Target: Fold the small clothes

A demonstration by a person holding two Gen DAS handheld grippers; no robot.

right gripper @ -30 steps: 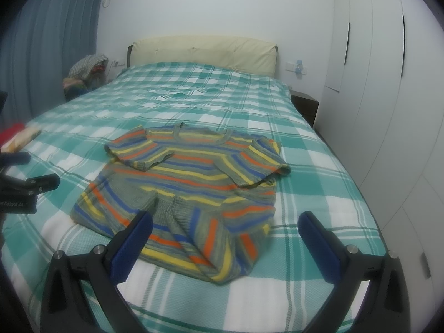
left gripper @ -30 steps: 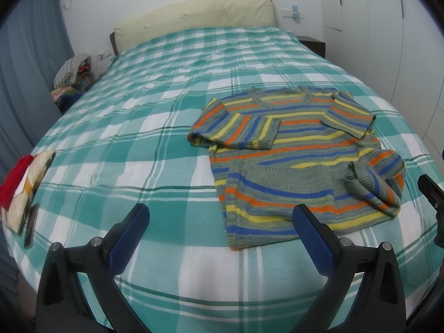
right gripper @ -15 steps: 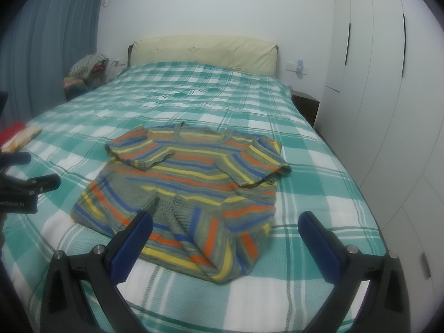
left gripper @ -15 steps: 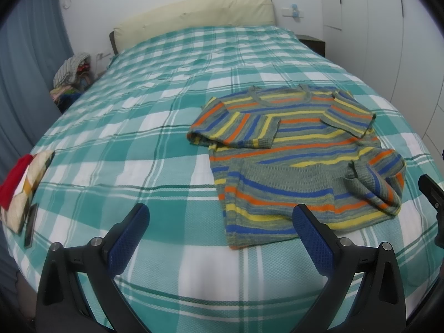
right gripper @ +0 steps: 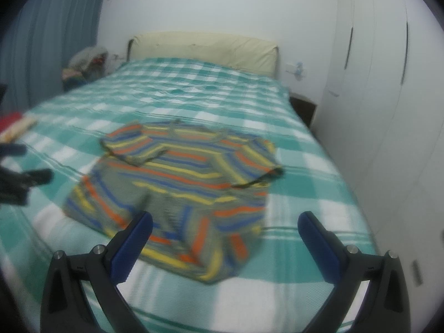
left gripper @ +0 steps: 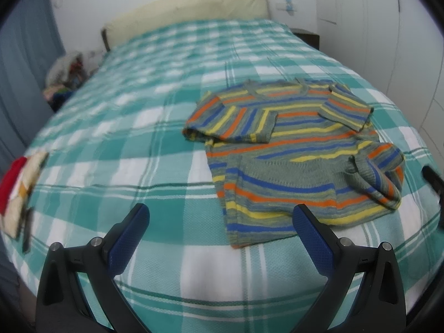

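A small striped sweater in grey, orange, blue and yellow lies on the bed, both sleeves folded in over the chest and its lower right corner turned up. My left gripper is open above the bedspread, just in front of the sweater's lower left corner. In the right wrist view the same sweater looks blurred, and my right gripper hangs open over its near hem with nothing between the fingers. The left gripper shows at that view's left edge.
The bed has a teal and white checked cover and a cream headboard. A folded red and cream cloth lies at its left edge. A pile of clothes sits beside the bed; white wardrobes stand on the right.
Both views have shifted a little and are now blurred, so both grippers are moving slightly. The sweater lies as before and both grippers stay open.
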